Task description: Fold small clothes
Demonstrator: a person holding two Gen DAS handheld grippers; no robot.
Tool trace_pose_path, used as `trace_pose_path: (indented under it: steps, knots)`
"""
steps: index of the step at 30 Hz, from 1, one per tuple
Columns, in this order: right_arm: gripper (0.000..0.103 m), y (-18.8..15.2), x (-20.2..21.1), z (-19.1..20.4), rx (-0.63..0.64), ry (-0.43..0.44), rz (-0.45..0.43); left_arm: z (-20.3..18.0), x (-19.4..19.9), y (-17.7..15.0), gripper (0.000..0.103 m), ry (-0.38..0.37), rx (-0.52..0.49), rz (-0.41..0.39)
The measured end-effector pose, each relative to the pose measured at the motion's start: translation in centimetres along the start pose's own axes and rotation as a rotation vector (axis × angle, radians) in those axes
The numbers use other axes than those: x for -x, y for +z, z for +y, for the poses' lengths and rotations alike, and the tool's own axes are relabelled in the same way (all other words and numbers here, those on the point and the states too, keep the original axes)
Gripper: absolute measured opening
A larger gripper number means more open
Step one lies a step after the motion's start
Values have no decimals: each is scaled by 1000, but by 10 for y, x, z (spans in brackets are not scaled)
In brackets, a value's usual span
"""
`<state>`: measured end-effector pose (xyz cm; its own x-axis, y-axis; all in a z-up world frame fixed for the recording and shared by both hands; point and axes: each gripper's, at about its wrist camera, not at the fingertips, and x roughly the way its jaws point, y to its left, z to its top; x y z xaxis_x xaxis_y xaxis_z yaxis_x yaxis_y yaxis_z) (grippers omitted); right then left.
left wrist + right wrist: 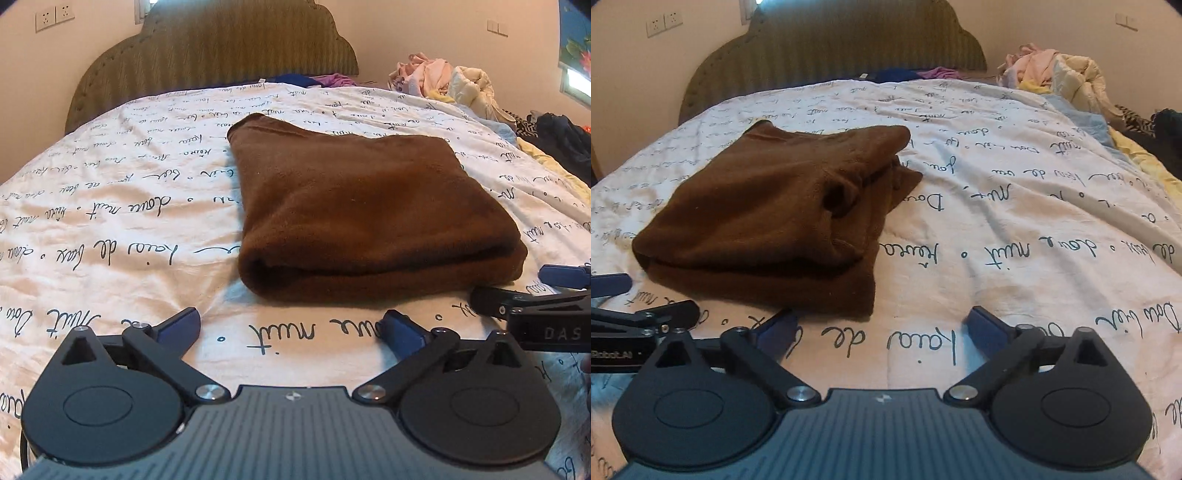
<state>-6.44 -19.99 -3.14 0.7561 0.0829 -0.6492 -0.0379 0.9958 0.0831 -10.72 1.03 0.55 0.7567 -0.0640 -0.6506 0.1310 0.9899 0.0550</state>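
Left wrist view: a bed covered by a white quilt (110, 192) printed with black handwriting fills the frame. The folded brown garment (365, 206) lies on it at centre, toward 1 o'clock from the left tongs (291, 325), which are released and hold nothing. An olive scalloped headboard (214, 55) stands at 12 o'clock against a cream wall with sockets (55, 16) at 11. A pile of clothes (450, 85) sits at 2 o'clock.

Right wrist view: the brown garment (775, 218) lies at 11 o'clock from the right tongs (882, 325), also spread apart and empty above the quilt (1015, 229). The headboard (849, 48) is at 12, the clothes pile (1067, 77) at 1 to 2 o'clock.
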Motion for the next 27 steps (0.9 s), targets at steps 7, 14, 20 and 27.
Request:
trace_pose_path:
  steps: [7, 14, 20, 27]
  knots:
    - [103, -1, -1, 3, -3, -28, -12, -1, 0, 0, 103, 2, -1, 0]
    - [103, -1, -1, 1, -11, -17, -16, -1, 0, 0, 103, 1, -1, 0]
    - [103, -1, -1, 1, -11, -13, -17, -1, 0, 0, 103, 1, -1, 0]
    - [103, -1, -1, 0, -12, -10, -16, 0, -1, 1, 103, -5, 7, 1]
